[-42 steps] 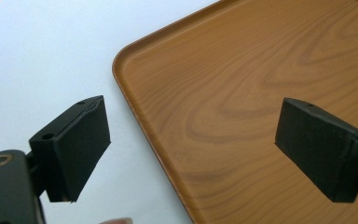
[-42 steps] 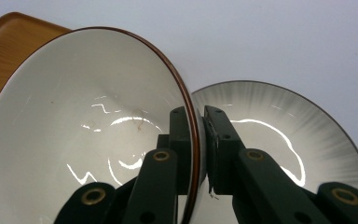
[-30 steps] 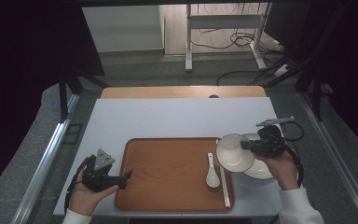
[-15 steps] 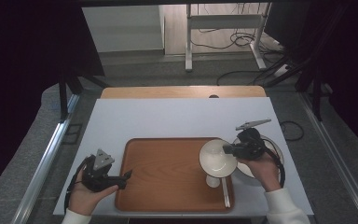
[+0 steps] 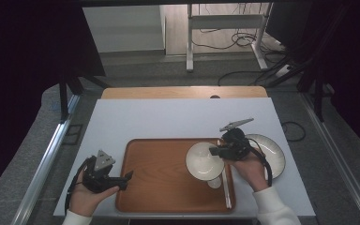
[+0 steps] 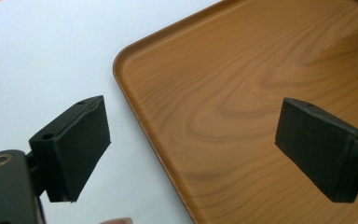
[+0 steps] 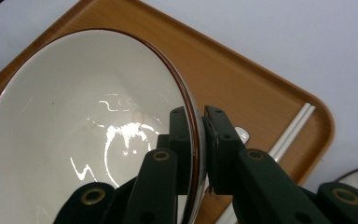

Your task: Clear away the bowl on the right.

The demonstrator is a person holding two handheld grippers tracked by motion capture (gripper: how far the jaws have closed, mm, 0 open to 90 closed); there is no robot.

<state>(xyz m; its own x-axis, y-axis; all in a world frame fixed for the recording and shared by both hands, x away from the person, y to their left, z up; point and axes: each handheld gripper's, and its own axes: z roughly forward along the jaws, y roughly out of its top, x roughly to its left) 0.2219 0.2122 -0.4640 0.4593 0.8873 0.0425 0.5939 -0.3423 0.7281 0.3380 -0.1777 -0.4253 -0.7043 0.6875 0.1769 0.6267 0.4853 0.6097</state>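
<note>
The right gripper [image 5: 217, 151] clamps the rim of an empty white bowl [image 5: 204, 161], held over the right part of the wooden tray [image 5: 159, 183]. Under it, a spoon [image 5: 214, 182] and chopsticks [image 5: 226, 187] lie by the tray's right edge. The left gripper [image 5: 127, 176] stands wide open, holding nothing, at the tray's left edge. A plate [image 5: 272, 152] sits near the counter's [image 5: 168, 117] right edge.

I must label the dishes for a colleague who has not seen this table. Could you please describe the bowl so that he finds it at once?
Find the brown wooden tray on the white table. Above its right part, the right tongs pinch the rim of the white bowl. Unlike the flat white plate lying off the tray to the right, it is deep, dark-rimmed and lifted.
</note>
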